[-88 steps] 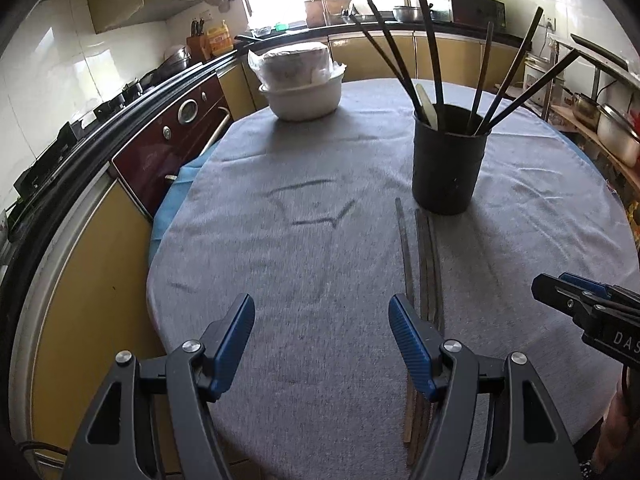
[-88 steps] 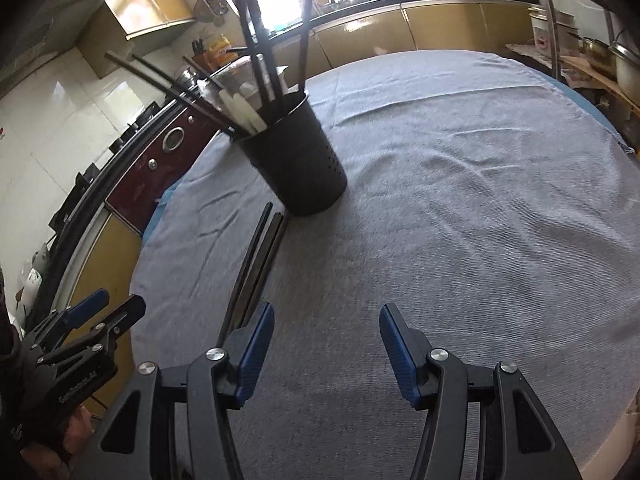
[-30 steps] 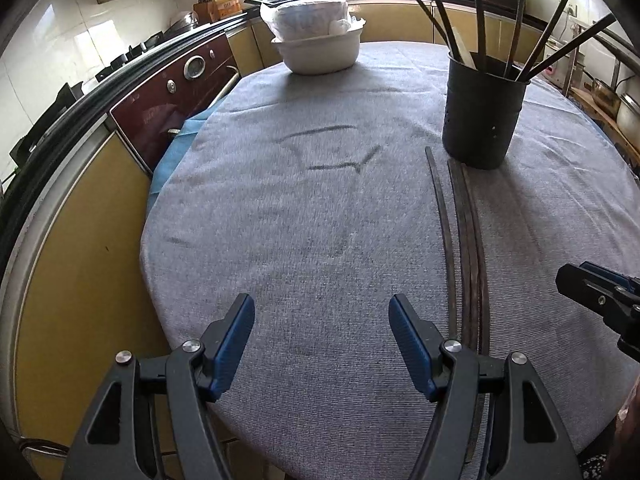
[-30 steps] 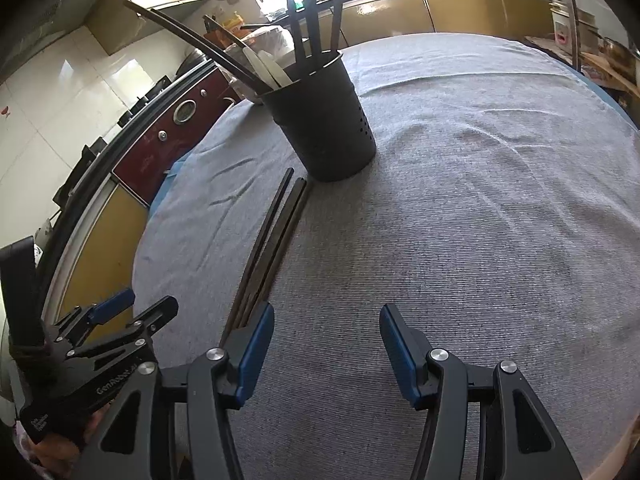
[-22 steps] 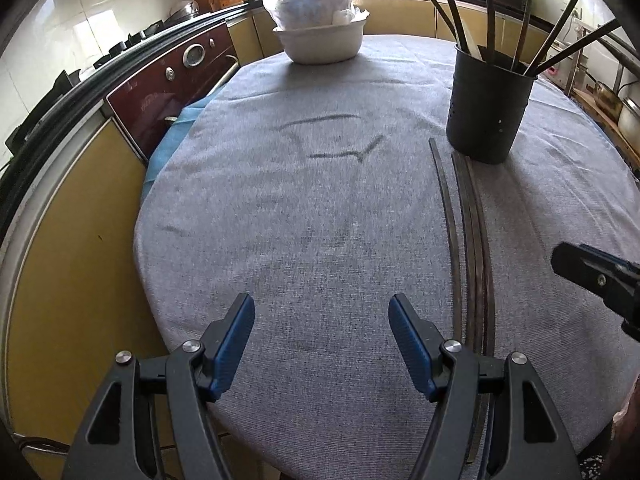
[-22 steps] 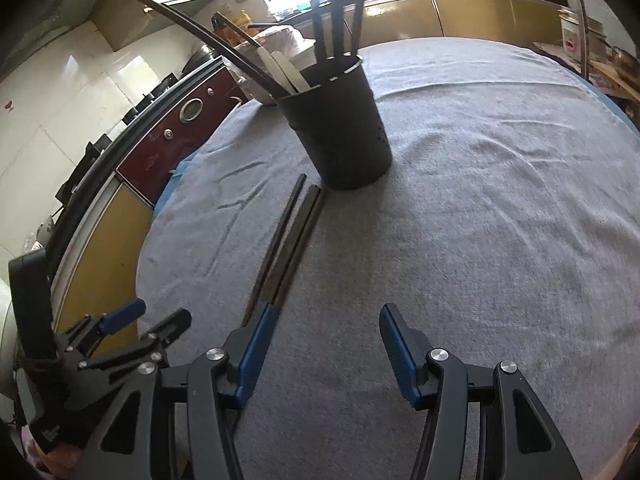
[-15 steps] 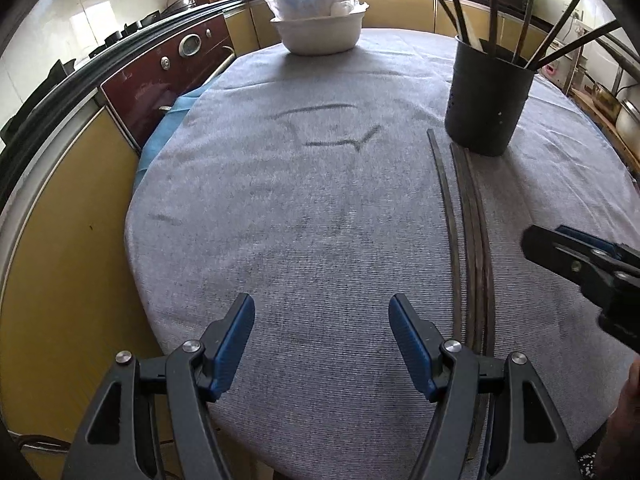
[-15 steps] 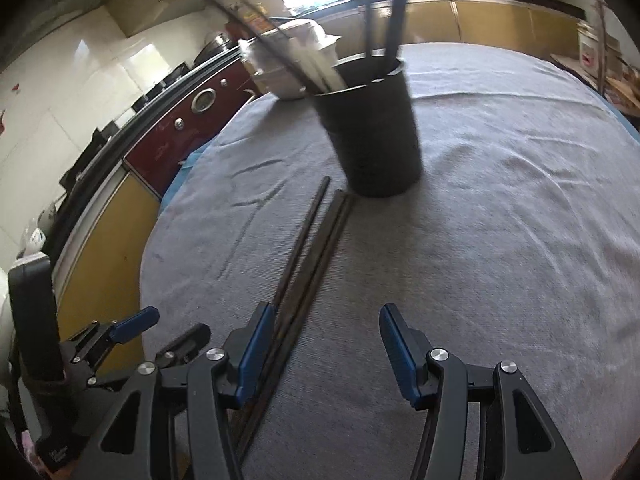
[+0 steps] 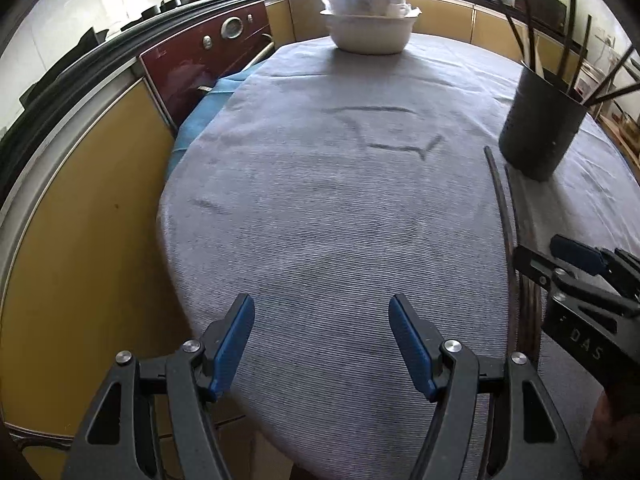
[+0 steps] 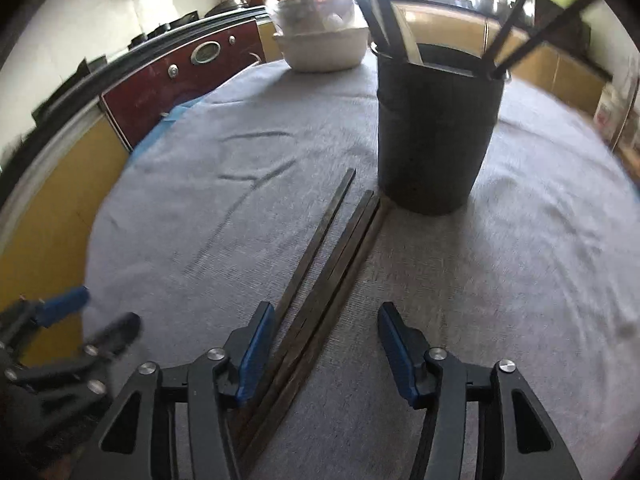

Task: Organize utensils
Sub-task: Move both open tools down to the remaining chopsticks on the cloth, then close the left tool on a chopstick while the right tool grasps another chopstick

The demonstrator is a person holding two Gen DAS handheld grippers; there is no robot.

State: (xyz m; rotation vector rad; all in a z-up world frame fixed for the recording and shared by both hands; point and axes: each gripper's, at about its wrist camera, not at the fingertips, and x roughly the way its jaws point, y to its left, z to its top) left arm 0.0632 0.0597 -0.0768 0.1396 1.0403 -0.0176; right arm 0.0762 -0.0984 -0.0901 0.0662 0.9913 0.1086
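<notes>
Several long dark chopsticks [image 10: 332, 256] lie side by side on the grey tablecloth [image 10: 500, 280], pointing at a black utensil holder [image 10: 434, 128] that has more chopsticks standing in it. My right gripper [image 10: 326, 340] is open and low over the near ends of the loose chopsticks, which pass between its fingers. My left gripper [image 9: 322, 340] is open and empty over bare cloth to the left of them. In the left wrist view the chopsticks [image 9: 506, 224], the holder [image 9: 538, 120] and the right gripper [image 9: 576, 264] are at the right.
A white bowl with a wrapped bundle in it [image 9: 370, 20] stands at the far side of the round table. A dark red oven front [image 9: 204, 64] and yellow cabinets [image 9: 68, 216] run along the left. The table edge [image 9: 172, 256] is close on the left.
My right gripper has swung left and moved in over the loose chopsticks, which now lie between its fingers. My left gripper has shifted left, away from them. Both stay open.
</notes>
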